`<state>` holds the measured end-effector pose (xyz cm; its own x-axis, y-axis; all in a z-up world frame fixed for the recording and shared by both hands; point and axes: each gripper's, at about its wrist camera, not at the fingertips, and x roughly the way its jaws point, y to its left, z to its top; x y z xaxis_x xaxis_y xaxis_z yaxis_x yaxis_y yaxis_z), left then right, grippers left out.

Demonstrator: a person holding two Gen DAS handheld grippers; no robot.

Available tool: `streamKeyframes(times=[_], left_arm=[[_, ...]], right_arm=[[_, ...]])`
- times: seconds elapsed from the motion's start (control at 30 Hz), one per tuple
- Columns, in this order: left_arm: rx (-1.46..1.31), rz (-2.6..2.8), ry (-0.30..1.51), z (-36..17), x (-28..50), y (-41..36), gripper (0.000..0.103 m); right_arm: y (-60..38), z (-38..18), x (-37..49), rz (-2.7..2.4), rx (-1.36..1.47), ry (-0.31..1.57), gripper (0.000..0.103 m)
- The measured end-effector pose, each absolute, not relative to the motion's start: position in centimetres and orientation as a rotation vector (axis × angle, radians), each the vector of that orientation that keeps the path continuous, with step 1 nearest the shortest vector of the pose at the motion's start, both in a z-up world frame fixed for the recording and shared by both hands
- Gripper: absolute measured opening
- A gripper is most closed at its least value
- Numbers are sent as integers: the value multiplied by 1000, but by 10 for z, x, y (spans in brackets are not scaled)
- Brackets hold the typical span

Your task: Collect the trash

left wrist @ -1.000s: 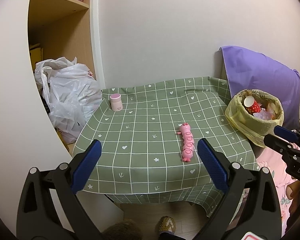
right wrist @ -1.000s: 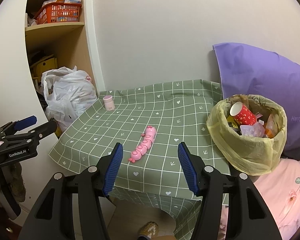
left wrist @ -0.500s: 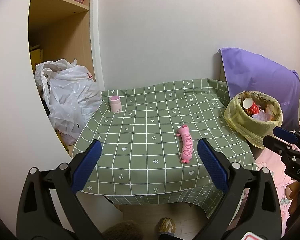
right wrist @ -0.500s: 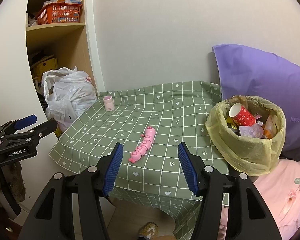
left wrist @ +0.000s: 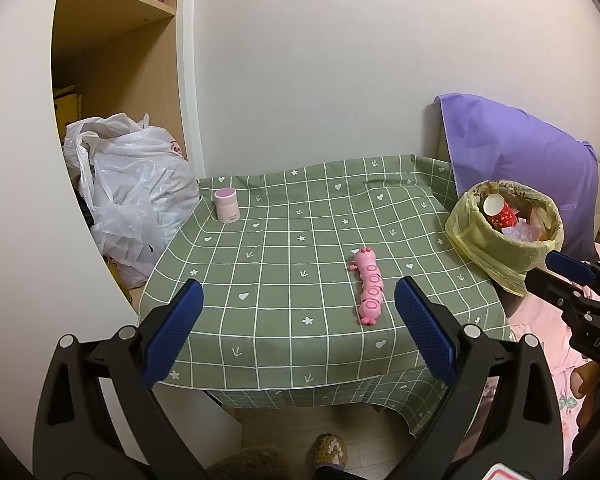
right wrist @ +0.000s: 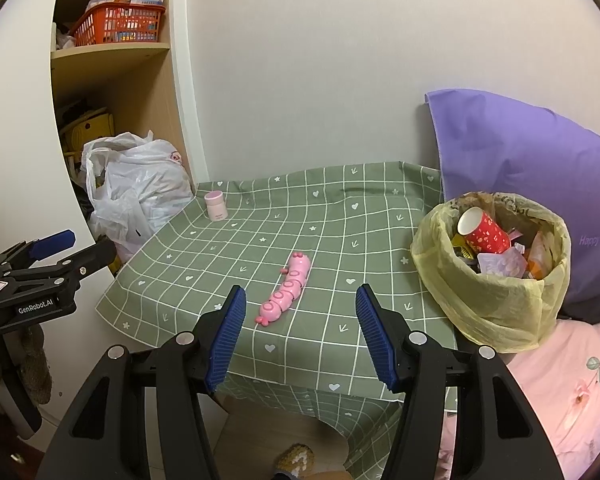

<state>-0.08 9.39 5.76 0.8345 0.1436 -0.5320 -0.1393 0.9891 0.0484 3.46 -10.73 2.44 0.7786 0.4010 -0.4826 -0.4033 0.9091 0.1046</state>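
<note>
A yellow trash bag (right wrist: 492, 296) stands at the table's right edge, holding a red paper cup (right wrist: 482, 232) and wrappers; it also shows in the left wrist view (left wrist: 500, 252). A pink caterpillar toy (right wrist: 286, 288) lies on the green checked tablecloth (right wrist: 340, 220), also in the left wrist view (left wrist: 368, 284). A small pink jar (left wrist: 227, 205) stands at the far left corner. My left gripper (left wrist: 298, 332) is open and empty, held before the table's front edge. My right gripper (right wrist: 300, 336) is open and empty, just short of the toy.
A white plastic bag (left wrist: 128, 196) sits left of the table below wooden shelves with an orange basket (right wrist: 118, 24). A purple pillow (right wrist: 532, 168) leans behind the trash bag. Pink bedding (right wrist: 560, 380) lies at the right. Slippered feet (left wrist: 328, 448) show below.
Both grippers have drawn back slightly from the table; the toy and trash bag look a little farther away. Nothing was grasped or released.
</note>
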Motion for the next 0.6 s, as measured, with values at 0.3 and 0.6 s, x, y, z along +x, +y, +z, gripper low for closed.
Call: streamKeyframes(times=[0.3, 0.6], left_arm=[[19, 135, 564, 54, 0, 85, 92], [-2, 106, 573, 49, 6, 87, 92]], right_arm=[[-117, 24, 36, 433, -11, 518, 54], [-117, 20, 39, 431, -13, 531, 54]])
